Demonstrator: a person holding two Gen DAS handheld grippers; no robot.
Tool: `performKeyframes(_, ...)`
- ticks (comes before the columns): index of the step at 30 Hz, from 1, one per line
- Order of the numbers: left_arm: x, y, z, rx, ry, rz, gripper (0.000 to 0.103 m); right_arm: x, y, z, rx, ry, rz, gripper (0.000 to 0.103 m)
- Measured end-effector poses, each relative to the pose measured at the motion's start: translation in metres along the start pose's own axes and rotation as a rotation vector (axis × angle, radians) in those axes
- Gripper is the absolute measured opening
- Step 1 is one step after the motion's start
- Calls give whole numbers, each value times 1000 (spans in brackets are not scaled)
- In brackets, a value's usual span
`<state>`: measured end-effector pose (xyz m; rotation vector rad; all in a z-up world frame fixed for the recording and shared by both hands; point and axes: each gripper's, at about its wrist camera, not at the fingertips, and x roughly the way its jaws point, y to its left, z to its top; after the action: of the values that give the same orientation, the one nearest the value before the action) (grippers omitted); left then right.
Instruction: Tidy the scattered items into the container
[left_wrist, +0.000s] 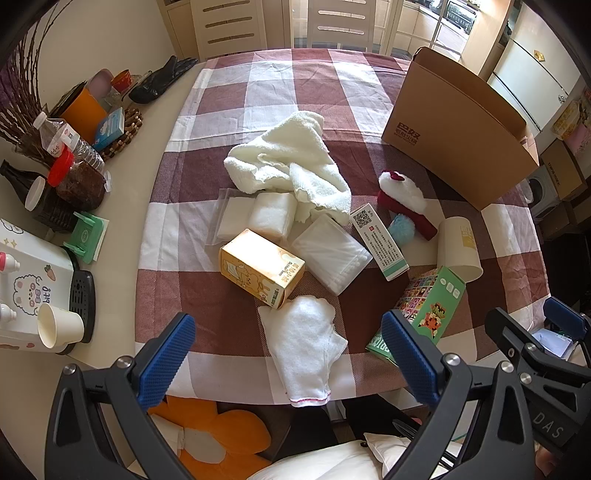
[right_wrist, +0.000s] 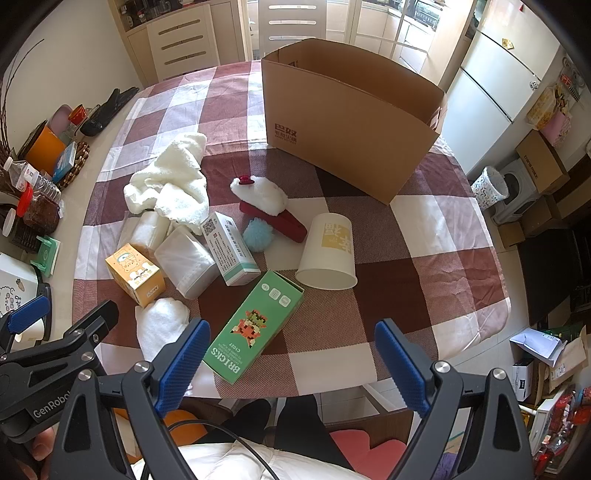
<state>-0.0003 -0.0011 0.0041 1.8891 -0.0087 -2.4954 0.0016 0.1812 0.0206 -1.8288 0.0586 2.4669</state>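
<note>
Both tongs hang over the near edge of the checked tablecloth (right_wrist: 424, 240), tipped steeply down, surveying the mess. The left gripper (left_wrist: 288, 354) has its blue pads spread as wide as they go, nothing between them but air above a small white cloth (left_wrist: 306, 347); the right gripper (right_wrist: 291, 363) is just as wide and just as empty, lined up over the green brick box (right_wrist: 255, 325), which looks the likeliest first pick. The cardboard box (right_wrist: 351, 125) stands open-topped at the far right of the cloth, well apart from the pile, ready to receive. Count the scatter: one big crumpled towel (right_wrist: 170, 181), one orange carton (right_wrist: 135, 275), one long white-and-green carton (right_wrist: 231, 249), one tipped paper cup (right_wrist: 328, 254), one blue pompom (right_wrist: 258, 234), one red-and-white plush piece (right_wrist: 269, 206), and what look like three clear packs of white cloths (left_wrist: 330, 254). Nothing sits in the box yet, as far as I can tell.
</note>
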Motion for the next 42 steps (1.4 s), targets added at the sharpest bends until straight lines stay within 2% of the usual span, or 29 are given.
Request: performKeyframes(42,-1,0,1,-2,-2,2,99,-2,-2,-1,2,-1,-11,93)
